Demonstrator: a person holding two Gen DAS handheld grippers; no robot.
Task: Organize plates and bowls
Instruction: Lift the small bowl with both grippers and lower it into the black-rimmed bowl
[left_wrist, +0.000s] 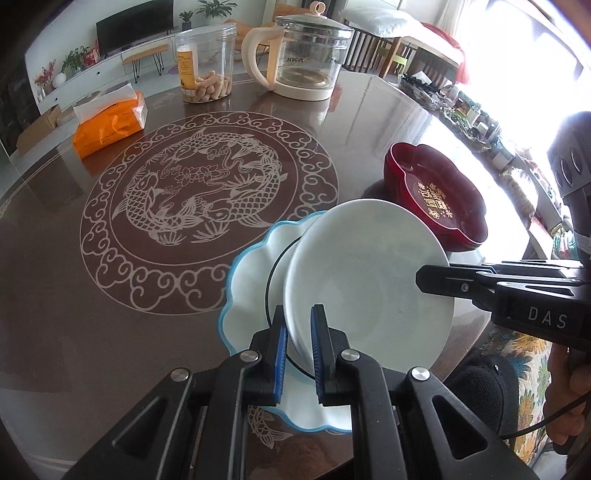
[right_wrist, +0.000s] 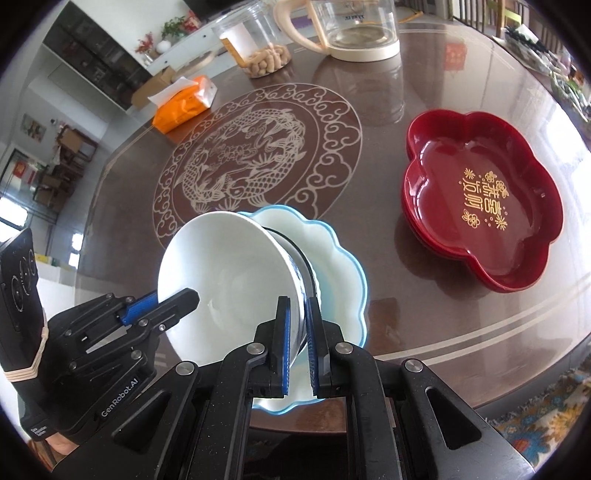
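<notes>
Both grippers pinch the same white bowl (left_wrist: 369, 284) by its rim: the left gripper (left_wrist: 299, 354) clamps the near-left edge between its blue pads, and the right gripper (right_wrist: 296, 350) clamps the opposite edge, so the bowl hangs tilted between them, its opening turned towards the near side. It sits just above the blue-rimmed scalloped plate (right_wrist: 343, 266), which lies flat on the brown table (right_wrist: 424, 325) at the near edge; whether the bowl's foot already touches the plate cannot be told, though the two look very close. To the right, a little farther back, the red flower-shaped dishes (right_wrist: 480, 192) look already nested in a short stack, so that part of the sorting seems done. By my reading the job is past its middle: what is left is to level the bowl, set it down centred in the scalloped plate and let go with both grippers. At the far side stand a glass kettle (left_wrist: 299, 62), a clear jar of snacks (left_wrist: 205, 62) and an orange tissue pack (left_wrist: 109, 123), all well apart from the dishes
</notes>
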